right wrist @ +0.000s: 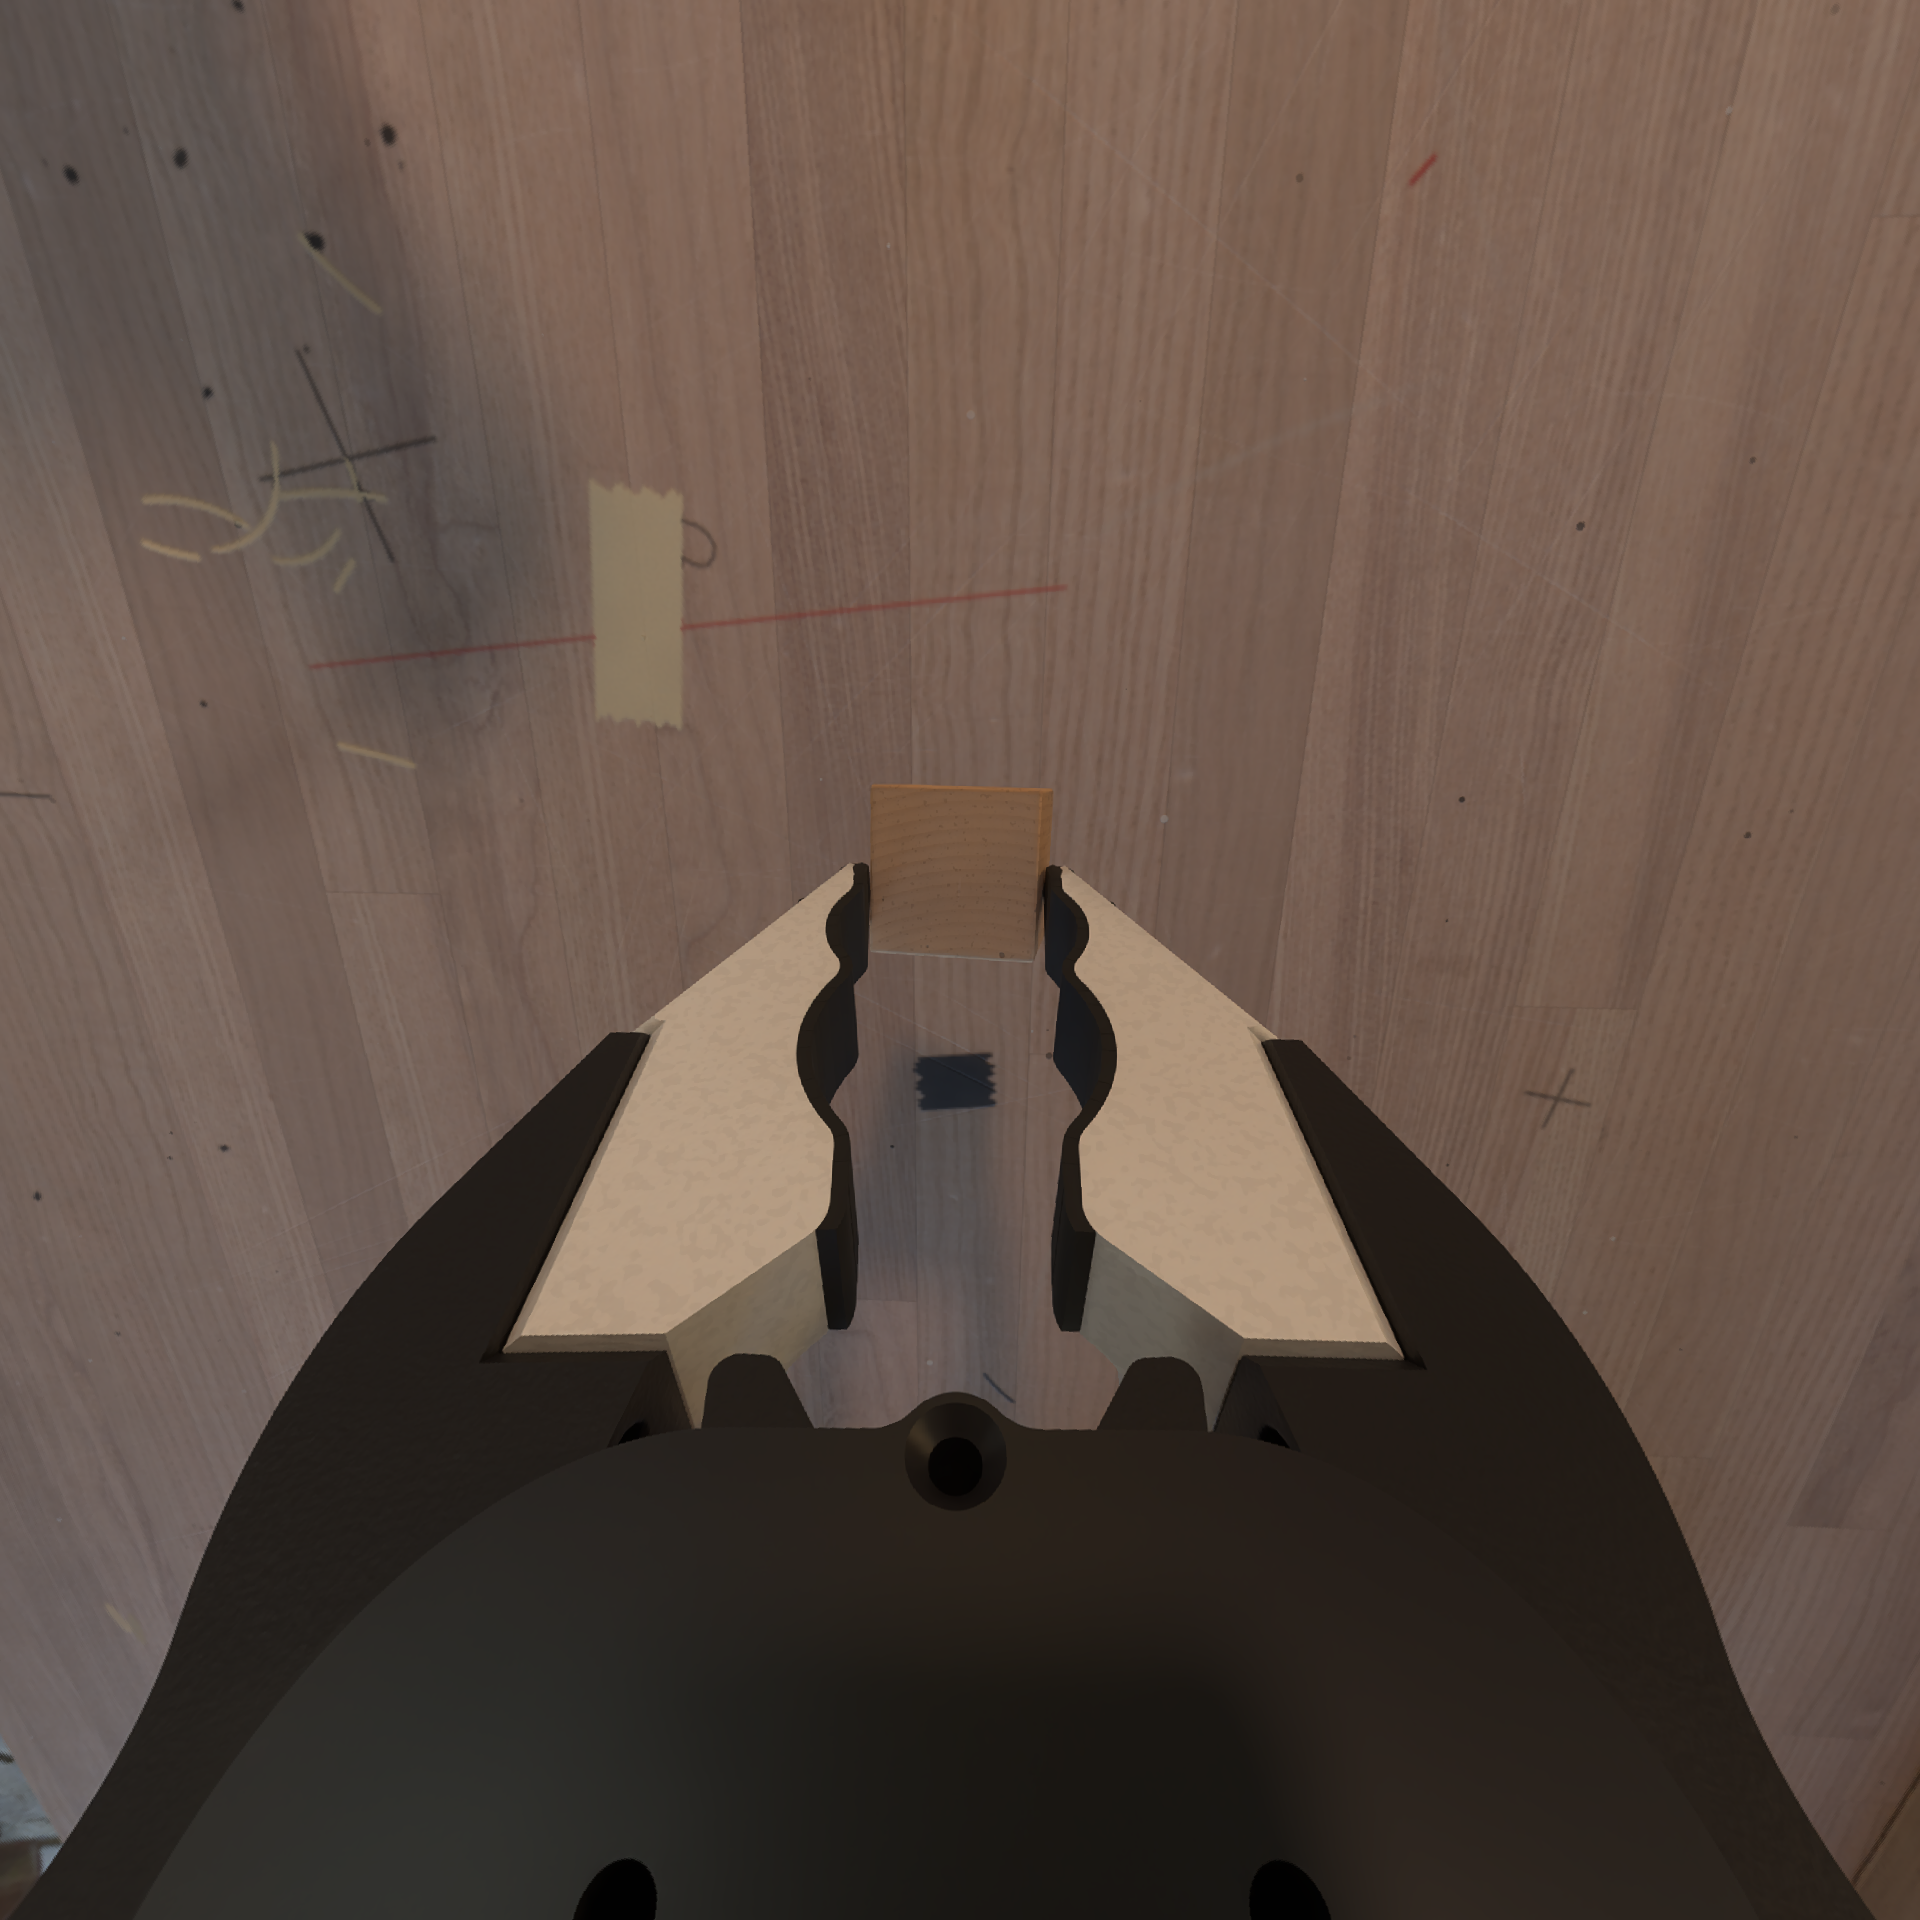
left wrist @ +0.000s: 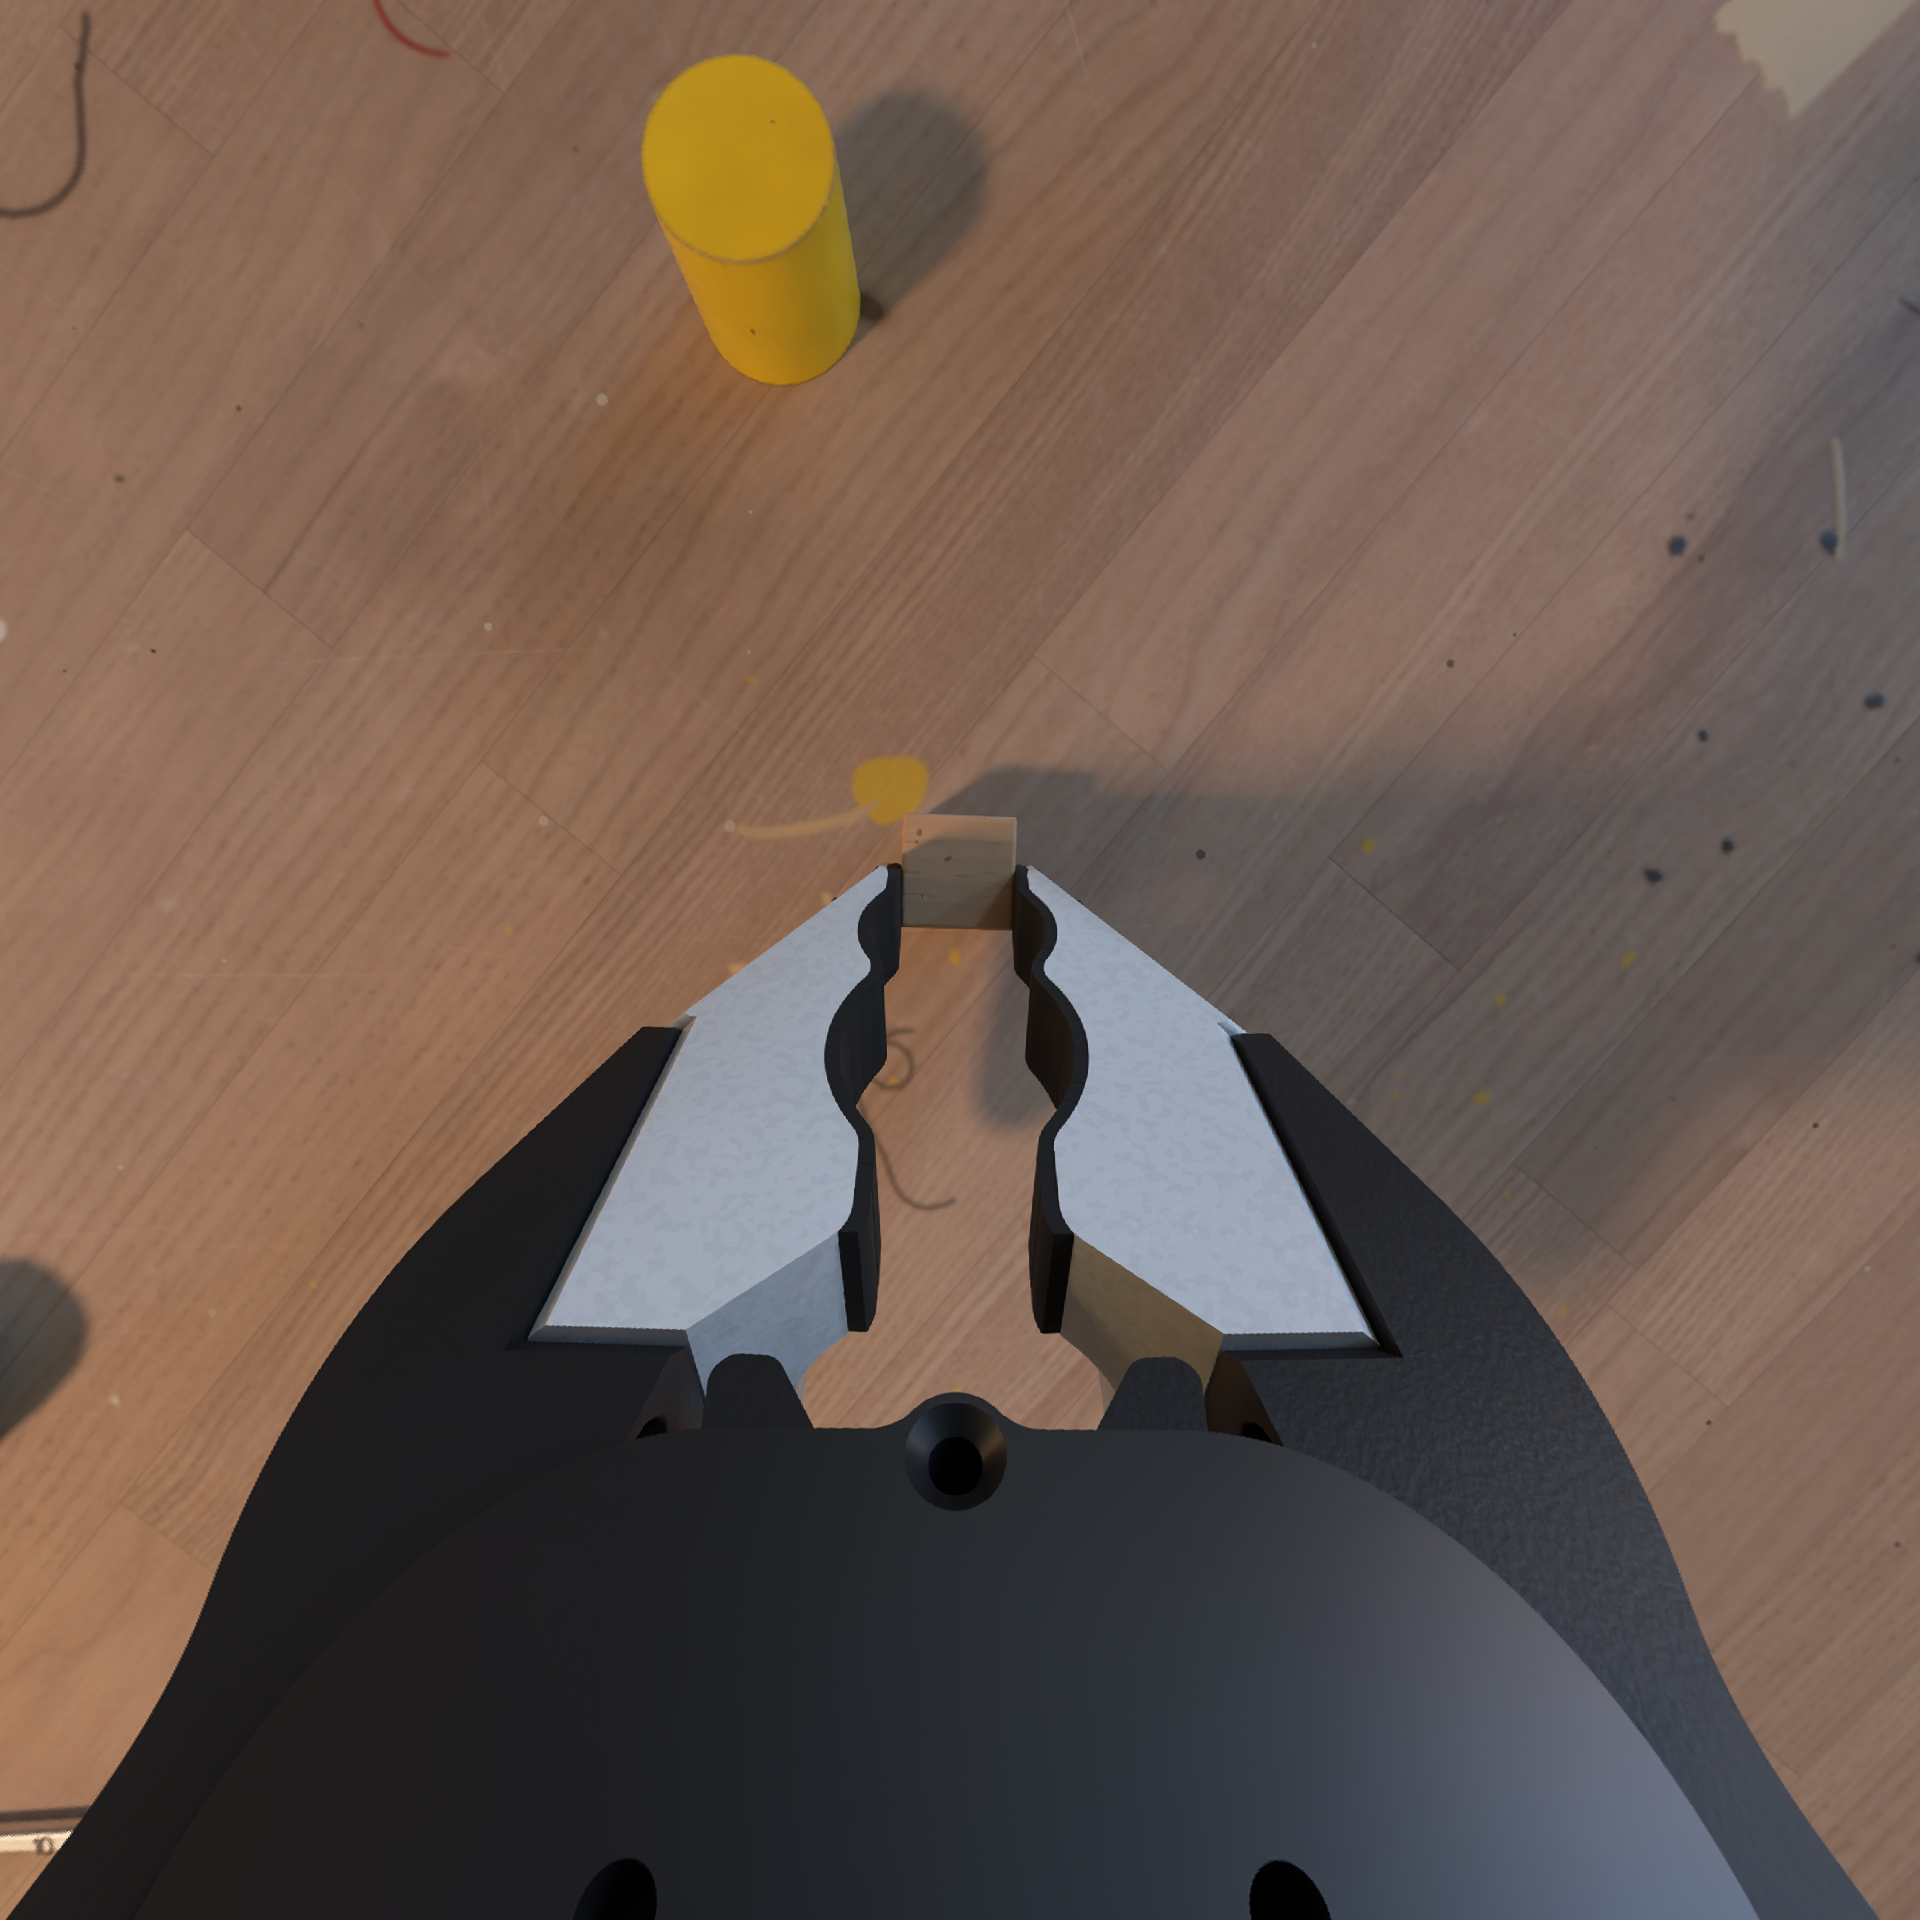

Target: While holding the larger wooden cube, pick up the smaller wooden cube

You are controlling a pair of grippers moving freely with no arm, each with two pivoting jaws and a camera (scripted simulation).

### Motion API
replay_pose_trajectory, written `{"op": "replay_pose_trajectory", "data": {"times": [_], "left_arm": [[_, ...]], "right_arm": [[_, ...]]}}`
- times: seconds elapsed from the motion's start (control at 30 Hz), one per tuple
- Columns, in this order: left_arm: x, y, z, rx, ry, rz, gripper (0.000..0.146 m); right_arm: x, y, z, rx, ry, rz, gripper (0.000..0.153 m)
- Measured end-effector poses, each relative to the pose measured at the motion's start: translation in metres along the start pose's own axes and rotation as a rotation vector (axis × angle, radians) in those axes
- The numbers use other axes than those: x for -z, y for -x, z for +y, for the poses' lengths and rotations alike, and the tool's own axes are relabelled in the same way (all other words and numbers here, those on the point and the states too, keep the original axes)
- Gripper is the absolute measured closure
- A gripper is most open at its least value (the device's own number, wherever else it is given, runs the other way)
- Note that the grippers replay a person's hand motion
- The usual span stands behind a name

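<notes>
In the left wrist view my left gripper [left wrist: 956, 885] is shut on the smaller wooden cube [left wrist: 958, 857], a pale block pinched between the two fingertips over the wooden floor. I cannot tell whether it touches the floor. In the right wrist view my right gripper [right wrist: 956, 888] is shut on the larger wooden cube [right wrist: 956, 852], a light tan block held at the fingertips above the floor. Neither gripper shows in the other's view.
A yellow cylinder [left wrist: 753, 218] stands upright on the floor, far ahead and left of my left gripper. A yellow paint spot [left wrist: 890, 787] lies just beyond the small cube. A strip of pale tape [right wrist: 636, 603] and pen marks lie on the floor ahead of my right gripper.
</notes>
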State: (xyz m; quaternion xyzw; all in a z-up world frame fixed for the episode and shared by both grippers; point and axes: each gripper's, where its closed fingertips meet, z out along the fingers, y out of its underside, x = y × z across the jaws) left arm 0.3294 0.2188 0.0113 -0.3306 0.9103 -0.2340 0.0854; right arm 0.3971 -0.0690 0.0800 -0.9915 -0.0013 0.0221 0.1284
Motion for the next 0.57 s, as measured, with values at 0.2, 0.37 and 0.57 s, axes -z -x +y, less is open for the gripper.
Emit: {"op": "replay_pose_trajectory", "data": {"times": [0.2, 0.37, 0.57], "left_arm": [[0.003, 0.0, 0.005, -0.005, 0.0, -0.029, 0.126], [0.009, -0.001, -0.001, 0.027, -0.067, -0.024, 0.126], [0.019, -0.009, -0.02, 0.04, -0.182, 0.011, 0.126]], "right_arm": [[0.002, 0.001, -0.001, 0.005, -0.006, 0.003, 0.119], [0.002, 0.002, -0.002, 0.012, -0.007, 0.003, 0.119], [0.003, 0.002, -0.001, 0.009, -0.004, 0.003, 0.119]]}}
